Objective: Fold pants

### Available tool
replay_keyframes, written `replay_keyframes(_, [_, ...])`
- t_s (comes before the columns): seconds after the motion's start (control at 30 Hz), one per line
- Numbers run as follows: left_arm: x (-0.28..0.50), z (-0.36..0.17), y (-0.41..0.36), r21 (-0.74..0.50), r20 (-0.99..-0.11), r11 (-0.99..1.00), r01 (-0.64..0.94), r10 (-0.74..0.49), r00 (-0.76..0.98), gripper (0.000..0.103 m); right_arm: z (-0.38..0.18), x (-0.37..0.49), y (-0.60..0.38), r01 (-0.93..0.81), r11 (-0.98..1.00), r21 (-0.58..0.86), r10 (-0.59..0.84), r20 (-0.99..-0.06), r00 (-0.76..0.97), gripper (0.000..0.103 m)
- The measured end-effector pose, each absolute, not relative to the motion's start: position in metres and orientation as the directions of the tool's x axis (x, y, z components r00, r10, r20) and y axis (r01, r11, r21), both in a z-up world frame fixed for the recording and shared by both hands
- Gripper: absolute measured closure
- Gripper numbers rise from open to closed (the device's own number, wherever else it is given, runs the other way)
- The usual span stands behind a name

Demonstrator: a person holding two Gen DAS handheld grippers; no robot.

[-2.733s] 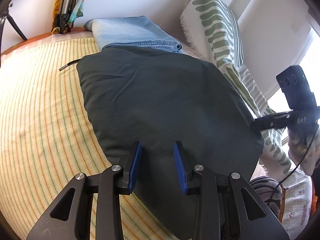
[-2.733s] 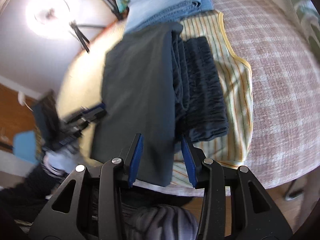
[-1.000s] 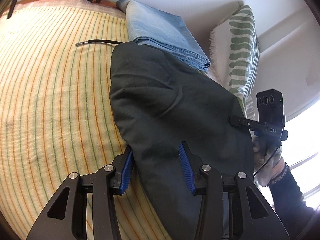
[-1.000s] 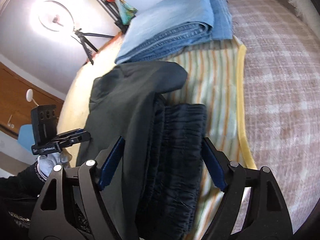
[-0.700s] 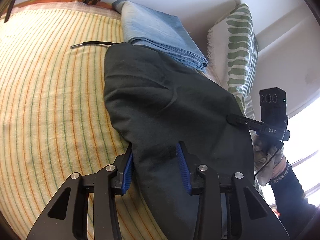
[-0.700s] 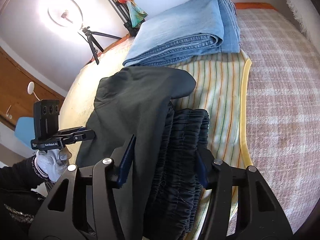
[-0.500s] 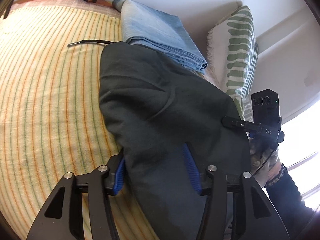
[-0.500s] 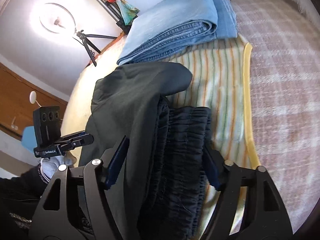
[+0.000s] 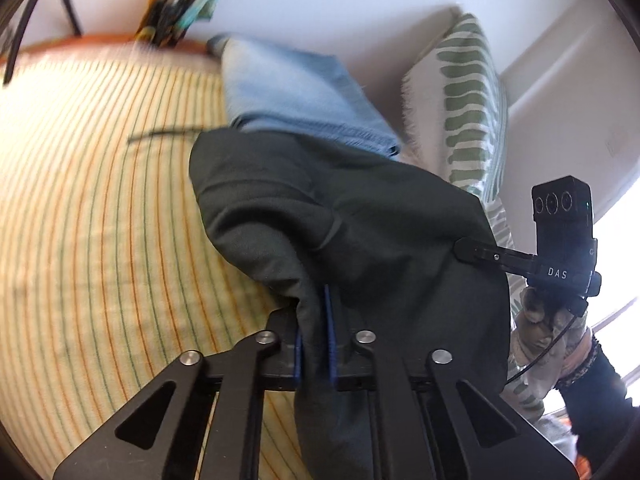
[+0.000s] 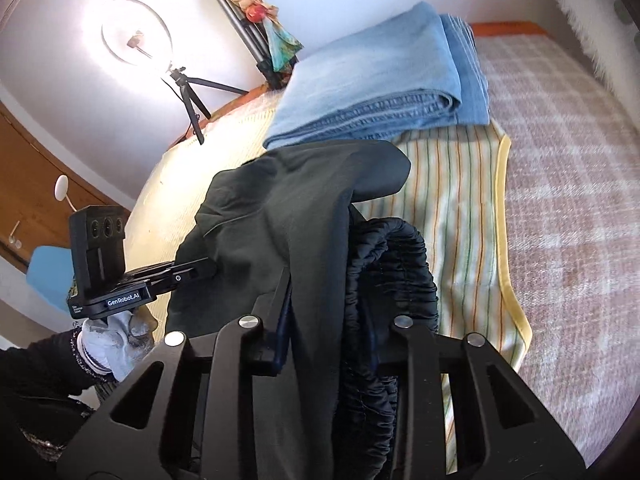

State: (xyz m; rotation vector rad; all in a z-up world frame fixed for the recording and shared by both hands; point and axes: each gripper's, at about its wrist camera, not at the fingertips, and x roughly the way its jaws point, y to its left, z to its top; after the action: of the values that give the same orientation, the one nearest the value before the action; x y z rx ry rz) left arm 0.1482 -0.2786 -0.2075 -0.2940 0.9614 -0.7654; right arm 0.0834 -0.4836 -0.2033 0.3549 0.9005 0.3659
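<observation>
Dark green pants (image 9: pixel 384 232) lie on a striped sheet (image 9: pixel 92 216) spread over the bed, just in front of folded blue jeans (image 9: pixel 288 92). The left gripper (image 9: pixel 314 332) is pinched tight on a fold at one edge of the pants. The right gripper (image 10: pixel 330 320) is closing, its jaws already squeezing the gathered black waistband (image 10: pixel 396 276) and the cloth beside it.

Left claw (image 9: pixel 314 332) pinches dark pants (image 9: pixel 360 232) on striped sheet (image 9: pixel 92 208).
</observation>
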Motion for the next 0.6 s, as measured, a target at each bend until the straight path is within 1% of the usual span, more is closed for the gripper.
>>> replay_keyframes(0.33, [0.135, -0.163, -0.286, -0.483, -0.553, 0.663, 0.572, -0.738, 0.387, 0.099, -0.156, 0.054, -0.465, -0.191, 0.916, 0.353, 0.388, -0.657, 0.646, 0.075])
replay_keyframes(0.6, [0.154, -0.127, -0.284, -0.484, -0.487, 0.634, 0.603, -0.767, 0.416, 0.099, -0.11, 0.06, -0.469, -0.196, 0.919, 0.343, 0.372, -0.586, 0.72, 0.075])
